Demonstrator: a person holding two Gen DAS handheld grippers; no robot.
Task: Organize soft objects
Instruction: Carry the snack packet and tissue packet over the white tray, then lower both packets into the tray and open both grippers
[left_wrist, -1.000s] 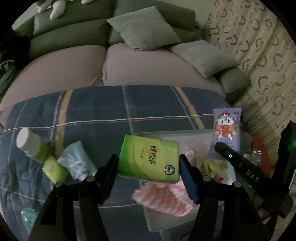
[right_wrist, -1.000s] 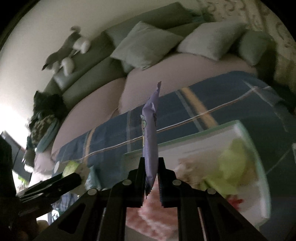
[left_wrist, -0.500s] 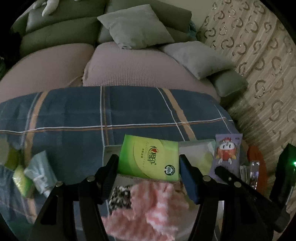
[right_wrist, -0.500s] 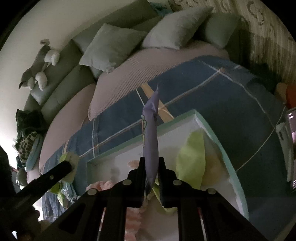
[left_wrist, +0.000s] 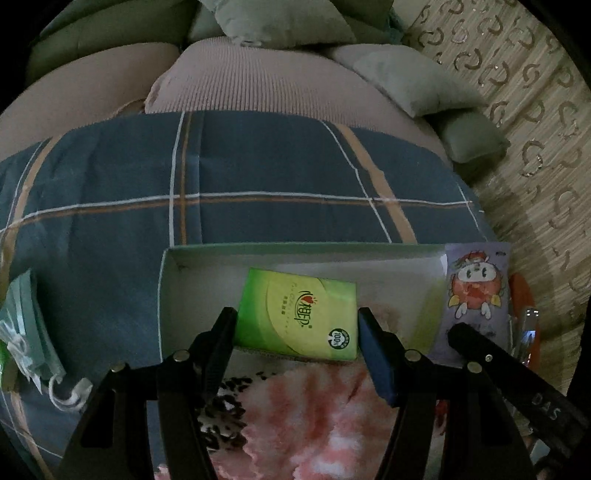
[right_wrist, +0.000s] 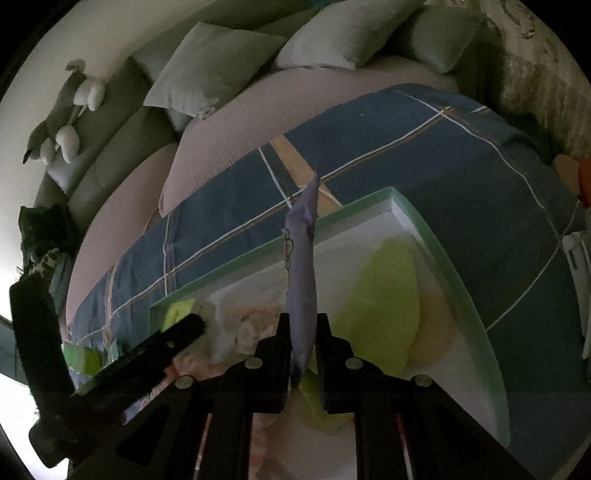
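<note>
Plaid blanket, white box at six o'clock.
Left gripper clamping green pack crosswise over box; right gripper pinching purple pouch upright, at three o'clock.

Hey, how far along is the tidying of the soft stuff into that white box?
Partly done. Done: a pink fluffy cloth and a lime-green cloth already lie in the white box. In hand: the left tool grips a green tissue pack over the box; the right tool pinches a purple cartoon packet above it. Left: releasing both, plus the teal packet on the plaid blanket.
</note>
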